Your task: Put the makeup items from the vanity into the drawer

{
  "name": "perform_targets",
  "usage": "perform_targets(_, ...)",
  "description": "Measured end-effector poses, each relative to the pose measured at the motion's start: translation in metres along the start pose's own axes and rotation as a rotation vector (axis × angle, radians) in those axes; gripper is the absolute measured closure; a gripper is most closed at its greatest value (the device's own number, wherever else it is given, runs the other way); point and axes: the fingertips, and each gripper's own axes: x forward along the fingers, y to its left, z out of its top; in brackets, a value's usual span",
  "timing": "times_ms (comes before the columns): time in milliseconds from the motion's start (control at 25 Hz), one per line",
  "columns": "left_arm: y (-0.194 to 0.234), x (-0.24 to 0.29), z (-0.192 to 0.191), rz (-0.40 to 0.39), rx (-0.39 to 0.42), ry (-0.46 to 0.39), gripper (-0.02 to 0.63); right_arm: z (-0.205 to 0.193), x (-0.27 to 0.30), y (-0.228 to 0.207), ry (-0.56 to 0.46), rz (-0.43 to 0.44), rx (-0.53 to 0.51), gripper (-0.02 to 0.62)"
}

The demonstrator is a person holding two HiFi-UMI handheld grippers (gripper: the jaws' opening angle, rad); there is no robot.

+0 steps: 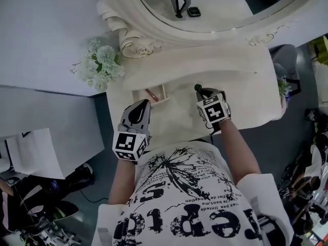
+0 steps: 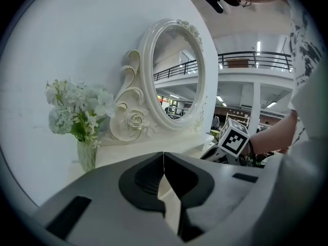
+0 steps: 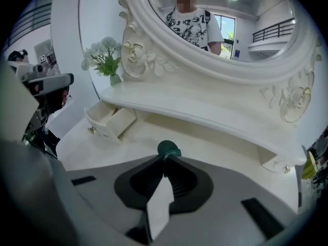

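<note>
While the right claw (image 3: 165, 162) clamps the green makeup item (image 3: 168, 148) by its near edge, it seems light, rigid, probably slick; left claw (image 2: 163, 174) clenched empty.

The drawer (image 1: 154, 93) is left on the vanity (image 1: 246, 86), flowers (image 1: 100, 64) behind it. My left tongs (image 1: 143, 103) lie before it; my right tongs (image 1: 201, 90), an item (image 1: 198, 87) between them, right of it.

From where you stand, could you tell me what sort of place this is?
Probably a dressing-table set staged in a large hall: an ornate white vanity, its oval mirror, a vase of flowers, and a railed mezzanine behind.
</note>
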Motion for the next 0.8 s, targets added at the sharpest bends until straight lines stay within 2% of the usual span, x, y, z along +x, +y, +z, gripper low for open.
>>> perform_targets(360, 0.042, -0.052, -0.003, 0.112, -0.035, -0.053, 0.586, 0.072, 0.000, 0.081, -0.110, 0.110, -0.145, 0.554)
perform_targets(680, 0.074, -0.097, -0.015, 0.206, -0.071, -0.075, 0.586, 0.092, 0.015, 0.154, -0.088, 0.227, -0.284, 0.554)
perform_targets(800, 0.083, -0.111, -0.021, 0.239, -0.089, -0.073, 0.584, 0.096, 0.023, 0.169, -0.072, 0.234, -0.305, 0.549)
